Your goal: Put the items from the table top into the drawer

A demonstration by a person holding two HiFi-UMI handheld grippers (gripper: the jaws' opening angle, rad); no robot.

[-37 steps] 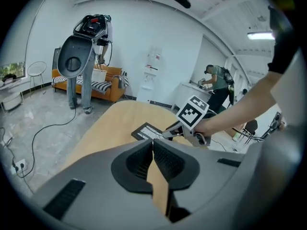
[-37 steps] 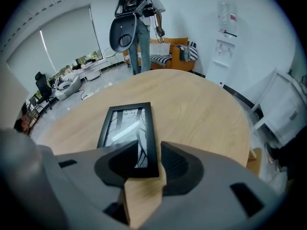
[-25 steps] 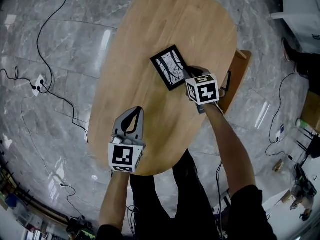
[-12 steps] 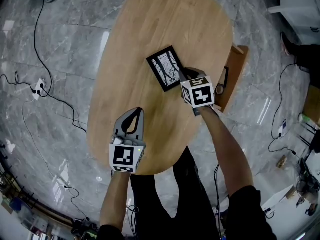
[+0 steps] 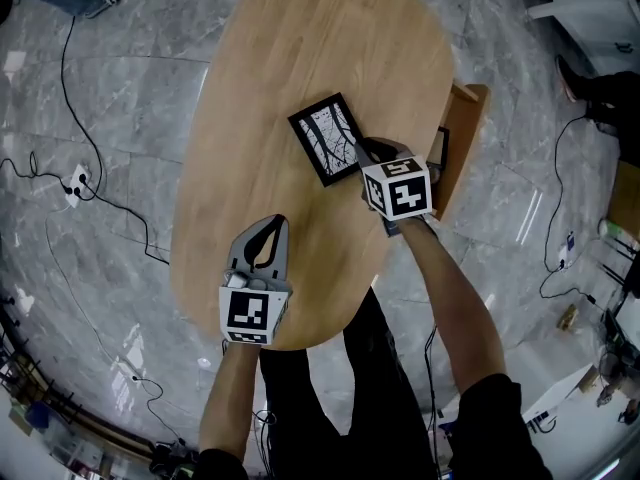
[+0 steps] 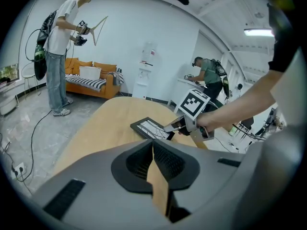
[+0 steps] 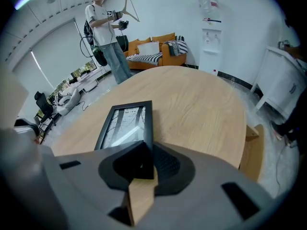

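- At the counter's (image 5: 300,48) right side, the right hand-held gripper (image 7: 145,150) has its jaws closed on the near corner of the picture frame (image 7: 125,122). The black rim of the frame is pinched between the pads.
- The picture frame lies out over the middle of the wooden counter, glass upward, with its long side running away from the jaws. The views do not show whether its far end rests on the wood or is clear of it.
- The right gripper points steeply down. Its marker cube (image 5: 398,188) faces up towards the head camera, and the bare forearm (image 5: 450,298) reaches in from the lower right.
- Just beside that gripper, the drawer (image 5: 458,138) stands pulled out from under the counter's right edge. Something dark lies inside it, too small to name.
- The left hand-held gripper (image 6: 153,145) is closed, with its tips together and nothing between them.
- The left gripper hovers over the near end of the counter, well apart from the frame. It tilts gently downward, and its own cube (image 5: 248,311) sits above the left forearm (image 5: 228,398).
- In the room behind, a standing person (image 7: 103,23) holds a similar gripper.
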